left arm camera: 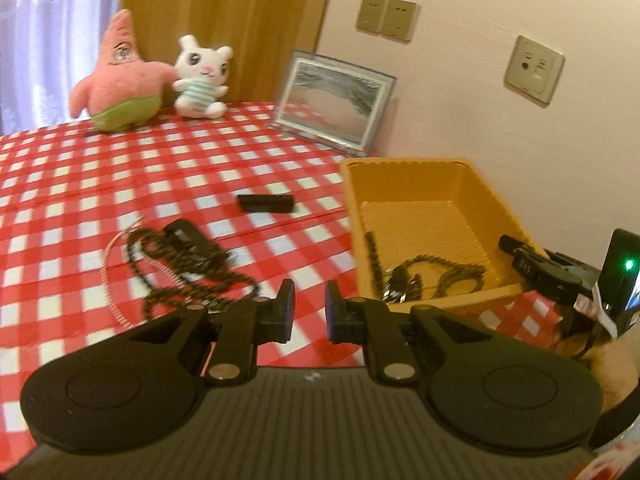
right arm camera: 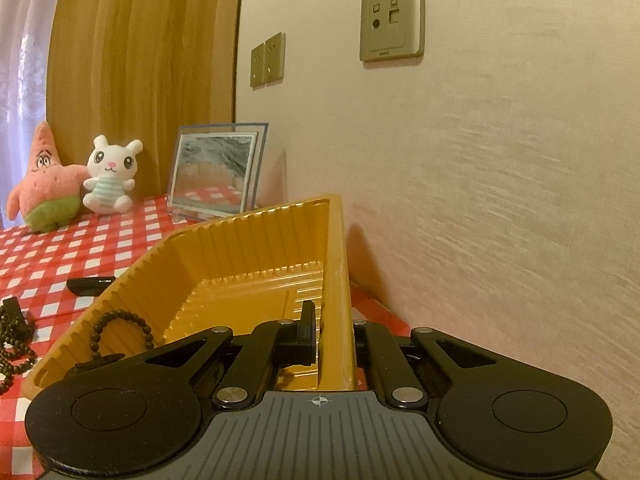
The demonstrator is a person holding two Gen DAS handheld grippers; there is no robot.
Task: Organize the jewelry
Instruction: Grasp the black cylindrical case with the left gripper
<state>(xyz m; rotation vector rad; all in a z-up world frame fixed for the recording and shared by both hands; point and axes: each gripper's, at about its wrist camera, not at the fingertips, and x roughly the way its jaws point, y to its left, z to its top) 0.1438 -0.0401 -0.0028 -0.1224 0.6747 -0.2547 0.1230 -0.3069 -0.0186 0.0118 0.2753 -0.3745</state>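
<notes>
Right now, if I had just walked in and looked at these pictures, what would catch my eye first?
Probably the yellow tray by the wall, with a dark bead bracelet inside; the right tongs straddle its side wall, one finger inside, one outside. Next, the red-checked tablecloth, where a tangle of dark bead strands lies ahead of the open left tongs. At the table's far end sit a pink starfish plush and a white bunny plush.

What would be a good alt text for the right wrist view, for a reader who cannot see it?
The right gripper straddles the right wall of a yellow tray, one finger inside and one outside. A dark bead bracelet lies in the tray. Behind, on a red checked tablecloth, stand two plush toys and a picture frame.
</notes>
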